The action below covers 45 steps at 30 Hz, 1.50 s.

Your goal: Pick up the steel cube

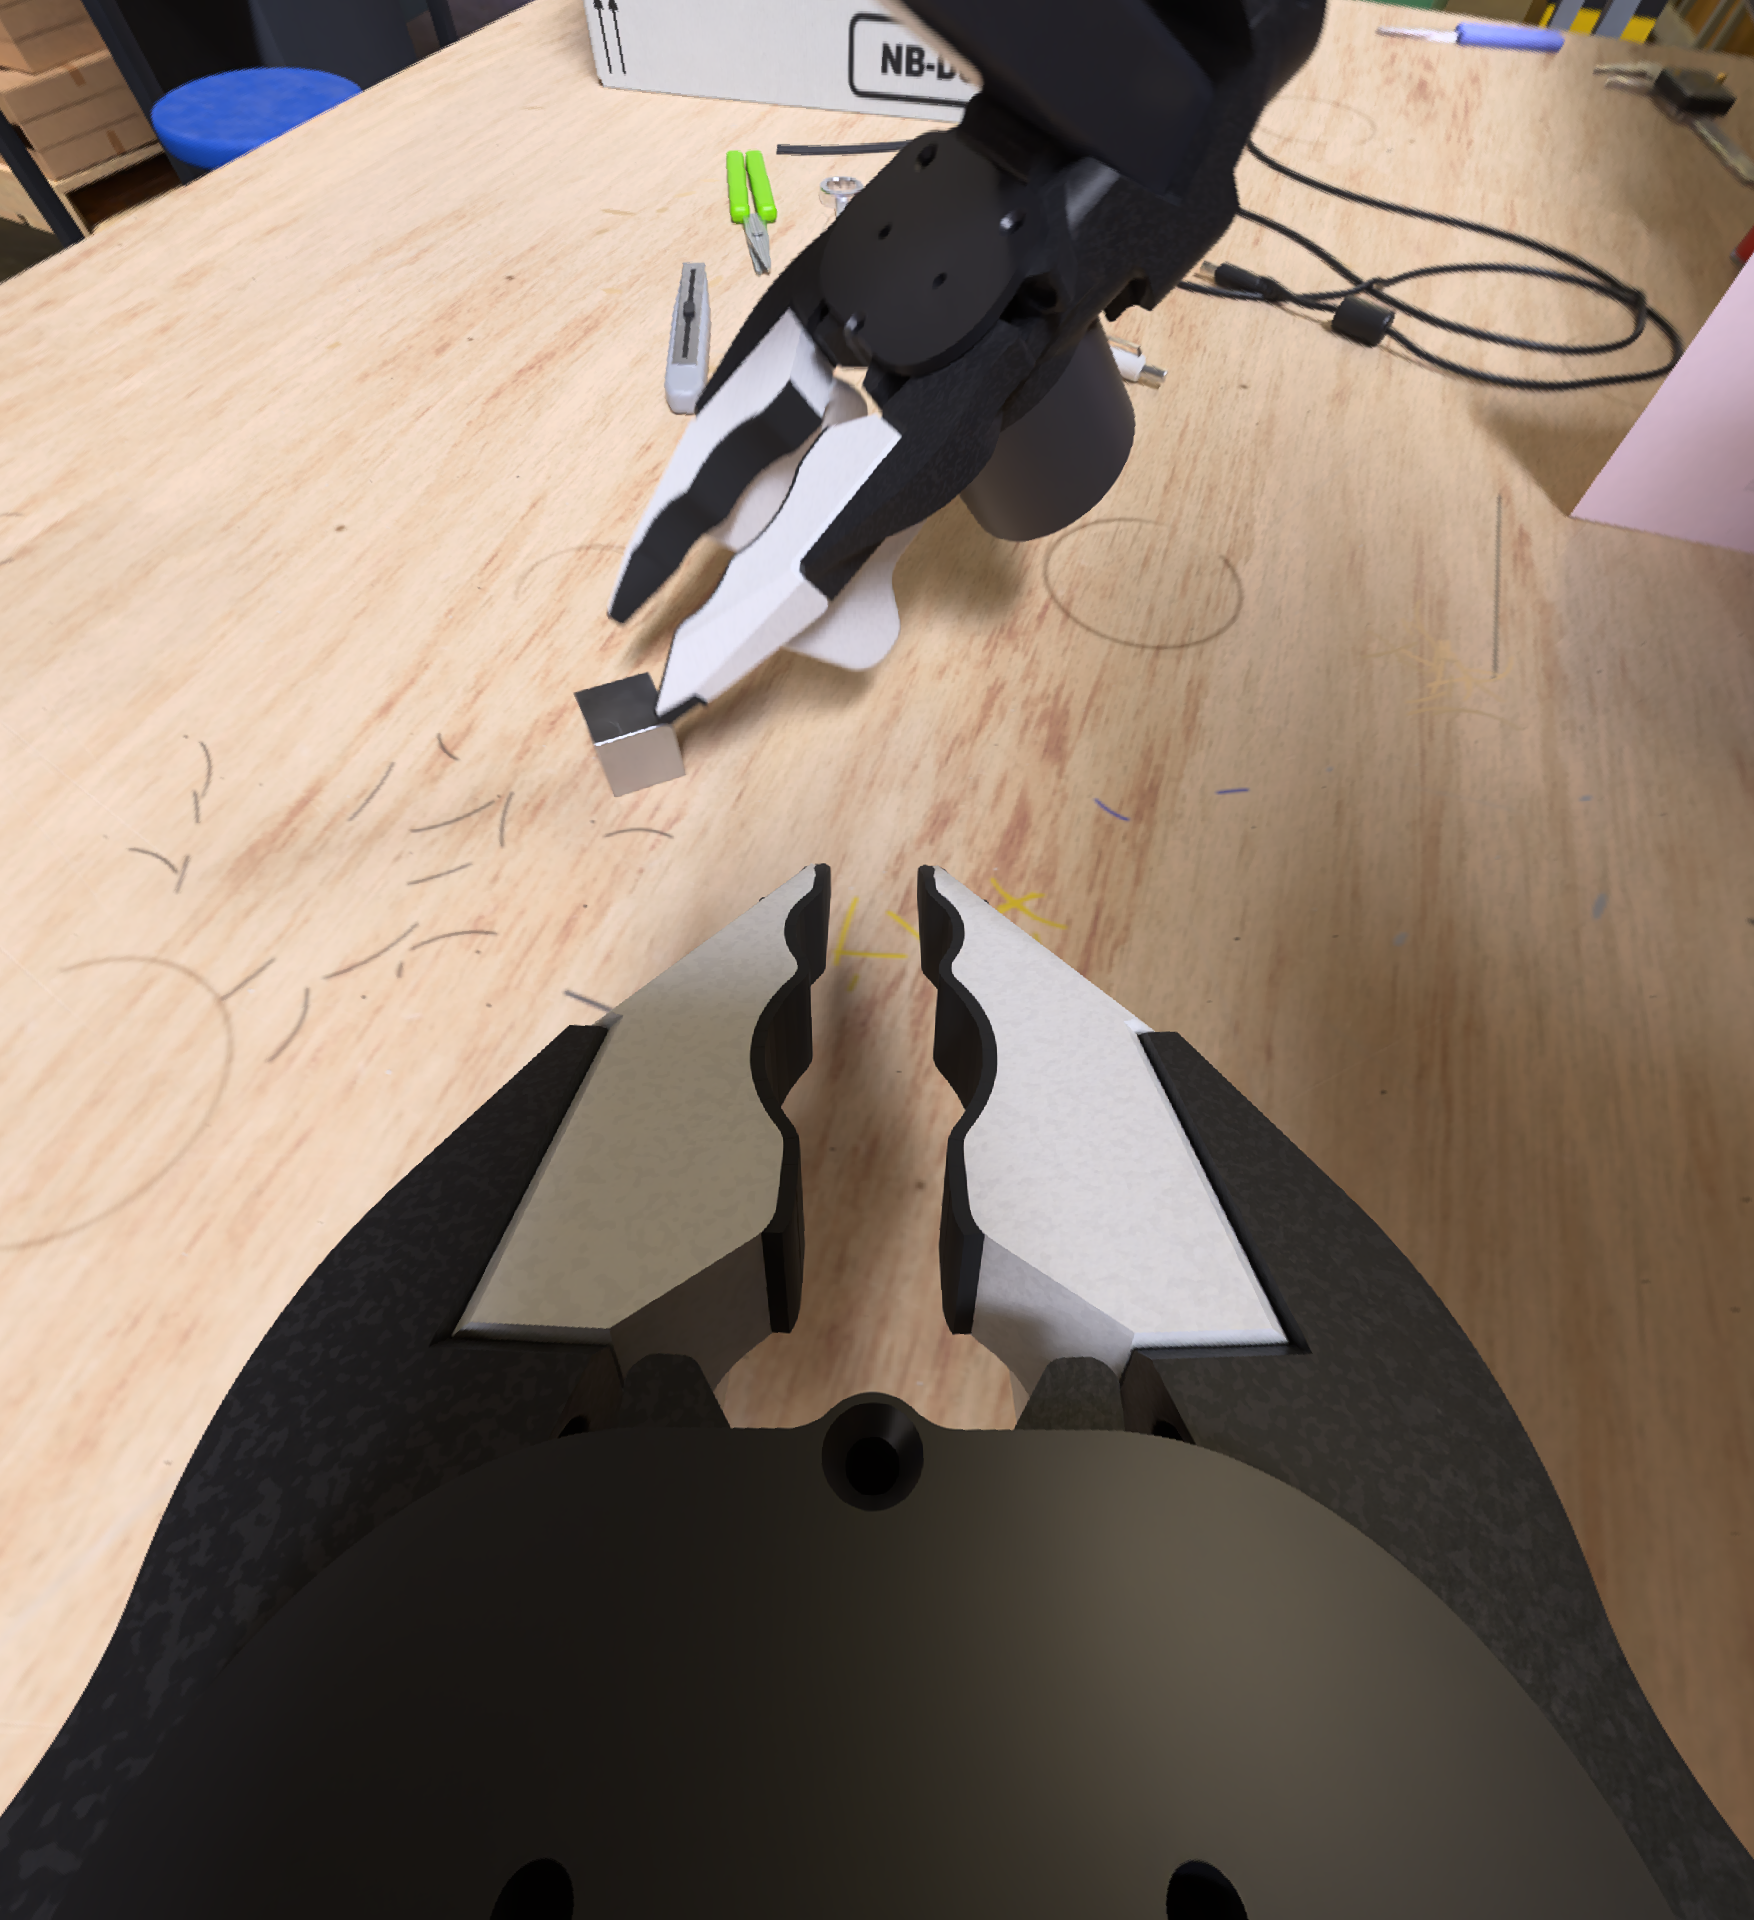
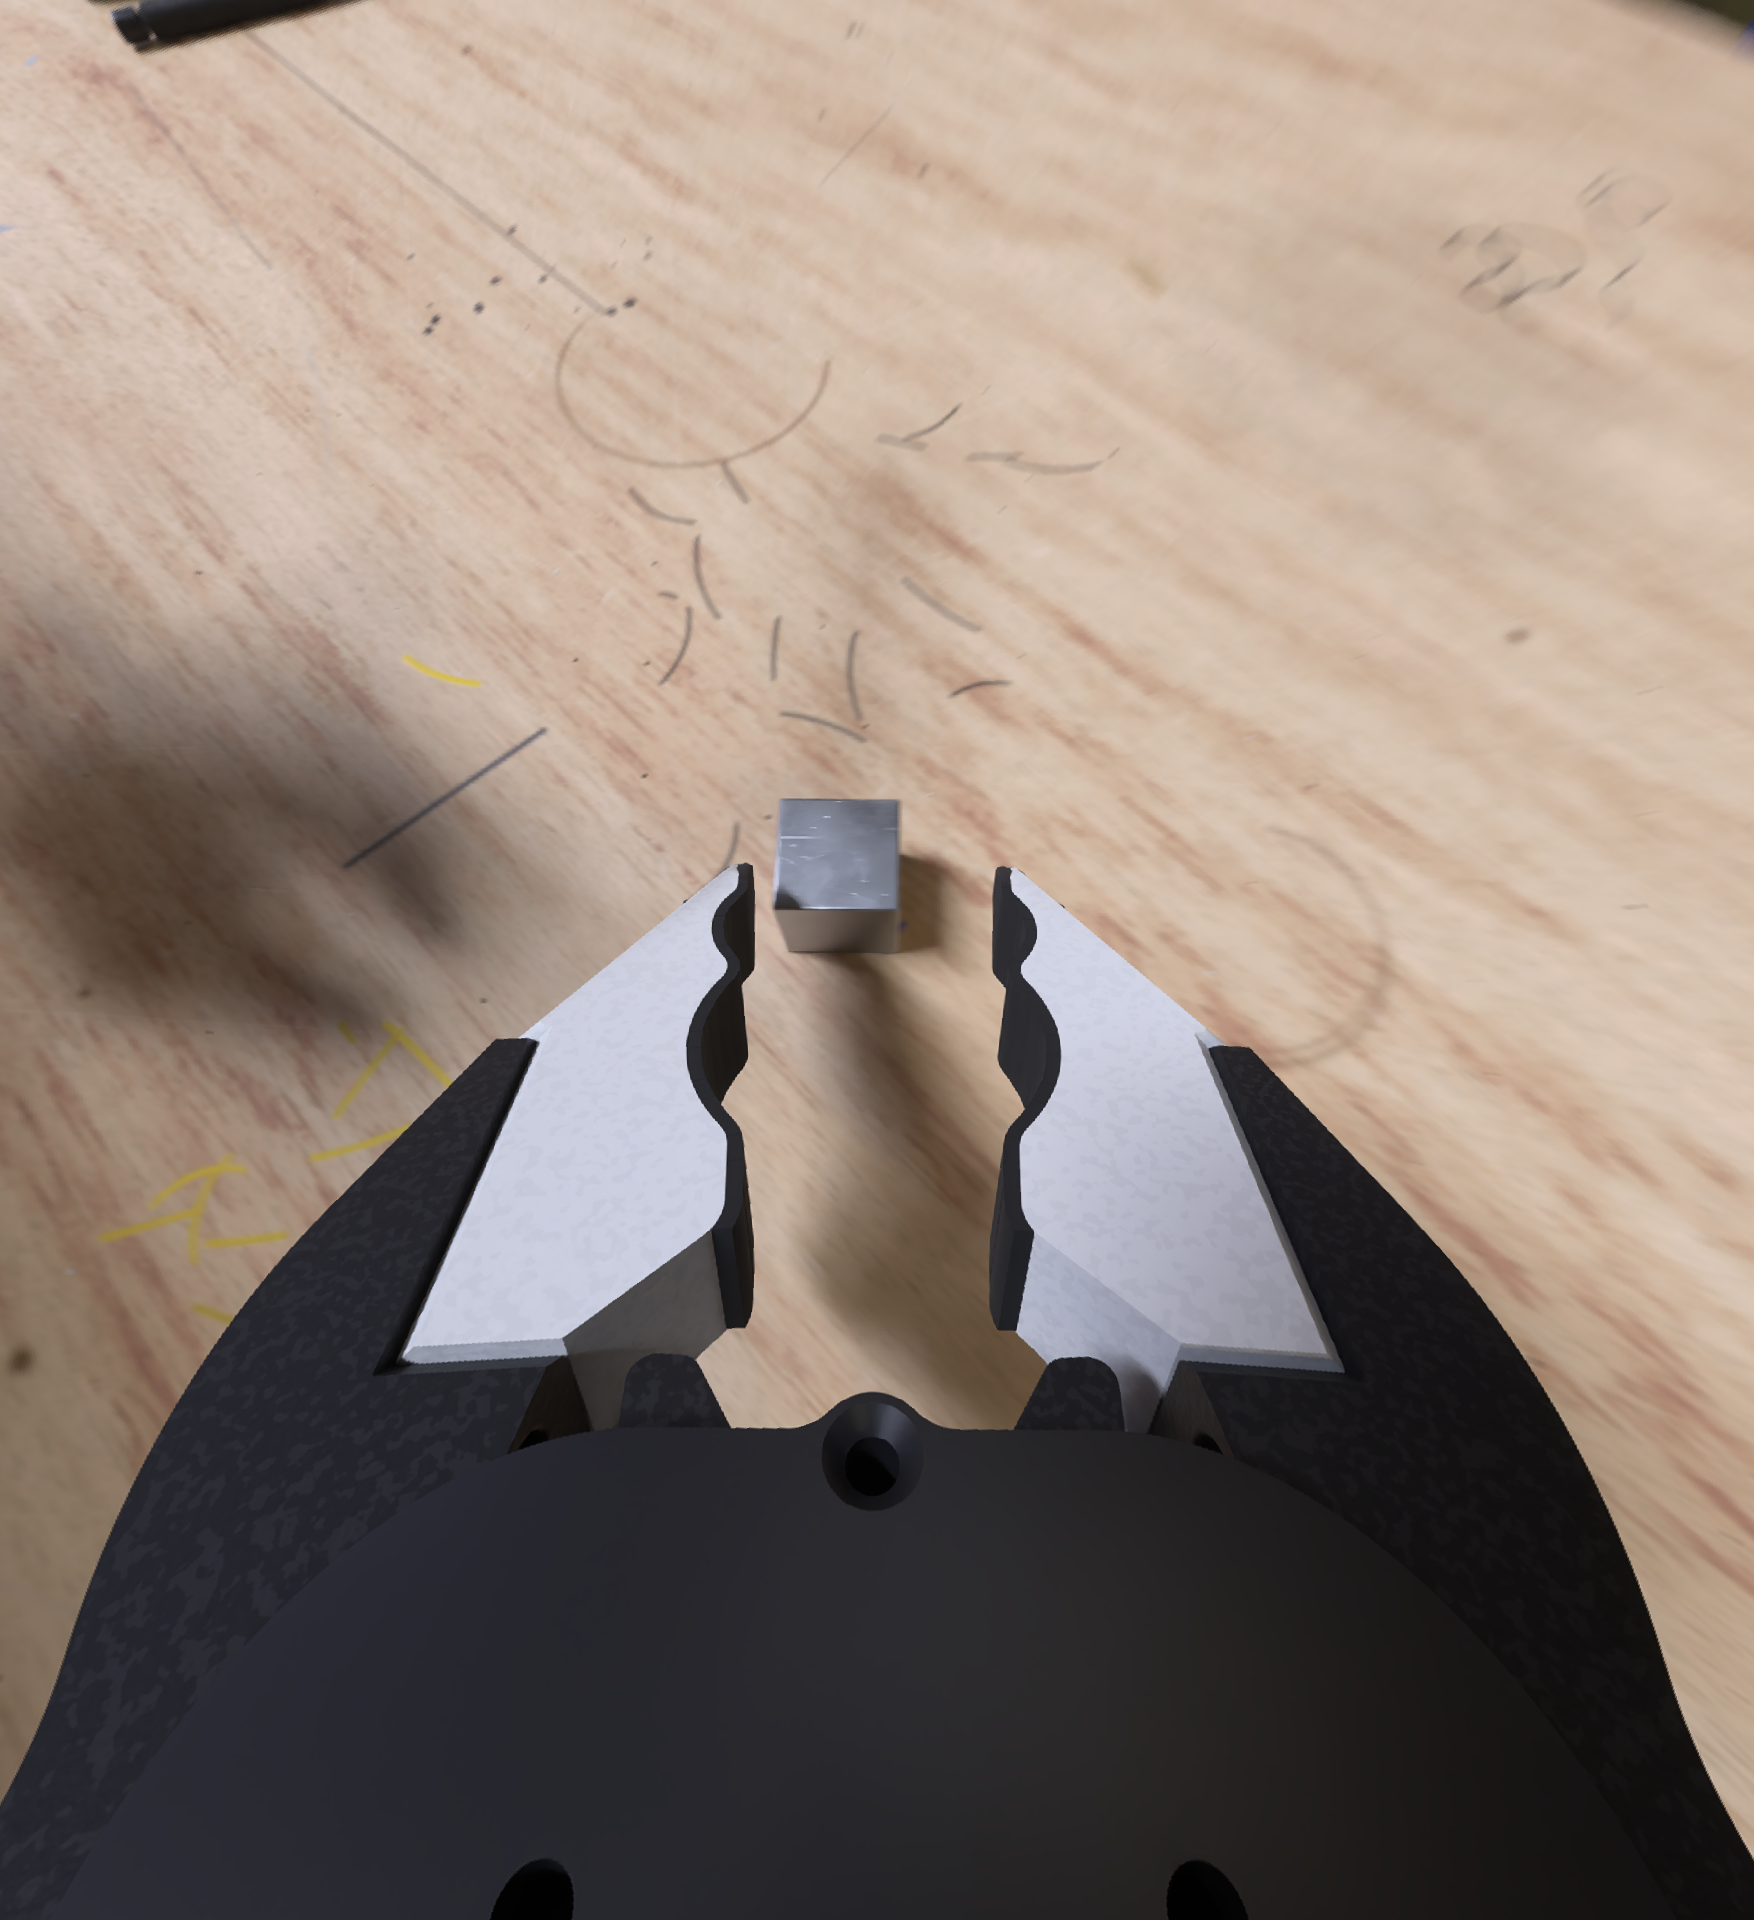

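Note:
The steel cube (image 2: 837,878) is small and shiny and sits on the wooden table (image 2: 1372,520). In the right wrist view it lies at the tips of my right gripper (image 2: 873,883), partly between the fingers and closer to the left finger. That gripper is open wide and tilted down to the table. In the left wrist view the cube (image 1: 629,732) lies ahead and to the left, with the right gripper (image 1: 647,662) over it, one fingertip at the cube's edge. My left gripper (image 1: 875,883) hovers short of the cube, its fingers a narrow gap apart and empty.
A cardboard box (image 1: 779,52) stands at the far edge. Green pliers (image 1: 751,203), a grey utility knife (image 1: 688,338) and a black cable (image 1: 1475,301) lie beyond the right gripper. A pink sheet (image 1: 1746,416) stands at the right. A blue stool (image 1: 249,109) is off the table's left.

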Available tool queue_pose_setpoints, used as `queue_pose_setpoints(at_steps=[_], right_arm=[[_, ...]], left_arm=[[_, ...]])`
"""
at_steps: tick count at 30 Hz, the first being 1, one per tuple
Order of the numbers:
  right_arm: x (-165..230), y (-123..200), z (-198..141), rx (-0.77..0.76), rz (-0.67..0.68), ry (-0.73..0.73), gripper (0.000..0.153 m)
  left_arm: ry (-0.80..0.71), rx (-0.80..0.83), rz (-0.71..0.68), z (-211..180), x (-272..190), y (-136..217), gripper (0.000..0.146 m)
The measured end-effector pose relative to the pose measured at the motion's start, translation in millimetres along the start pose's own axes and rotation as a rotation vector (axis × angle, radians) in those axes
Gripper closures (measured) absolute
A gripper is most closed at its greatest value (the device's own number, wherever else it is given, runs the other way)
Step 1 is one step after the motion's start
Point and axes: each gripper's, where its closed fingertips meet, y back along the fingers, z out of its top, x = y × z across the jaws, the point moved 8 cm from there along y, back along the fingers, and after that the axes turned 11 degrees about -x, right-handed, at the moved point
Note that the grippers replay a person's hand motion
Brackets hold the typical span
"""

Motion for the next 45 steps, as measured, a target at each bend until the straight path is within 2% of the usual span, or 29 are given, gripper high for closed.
queue_pose_setpoints(at_steps=[4,9,13,20,30,45], right_arm=[[3,-17,-8,0.059,0.073,-0.145,0.107],[-1,-25,-12,0.047,0.093,-0.241,0.111],[-3,-27,-12,0.050,0.088,-0.231,0.118],[-3,-27,-13,0.045,0.094,-0.239,0.119],[-2,-26,-13,0.043,0.084,-0.218,0.119],[-2,-26,-13,0.042,0.088,-0.219,0.120]], left_arm=[[-0.020,0.015,0.017,-4,20,-1,0.130],[0.074,0.006,0.045,-19,52,0,0.129],[0.117,-0.009,0.055,-23,74,5,0.129],[0.132,-0.002,0.113,-30,98,8,0.129],[0.129,0.050,0.100,-41,98,-5,0.129],[0.198,0.016,0.088,-41,102,-3,0.129]])
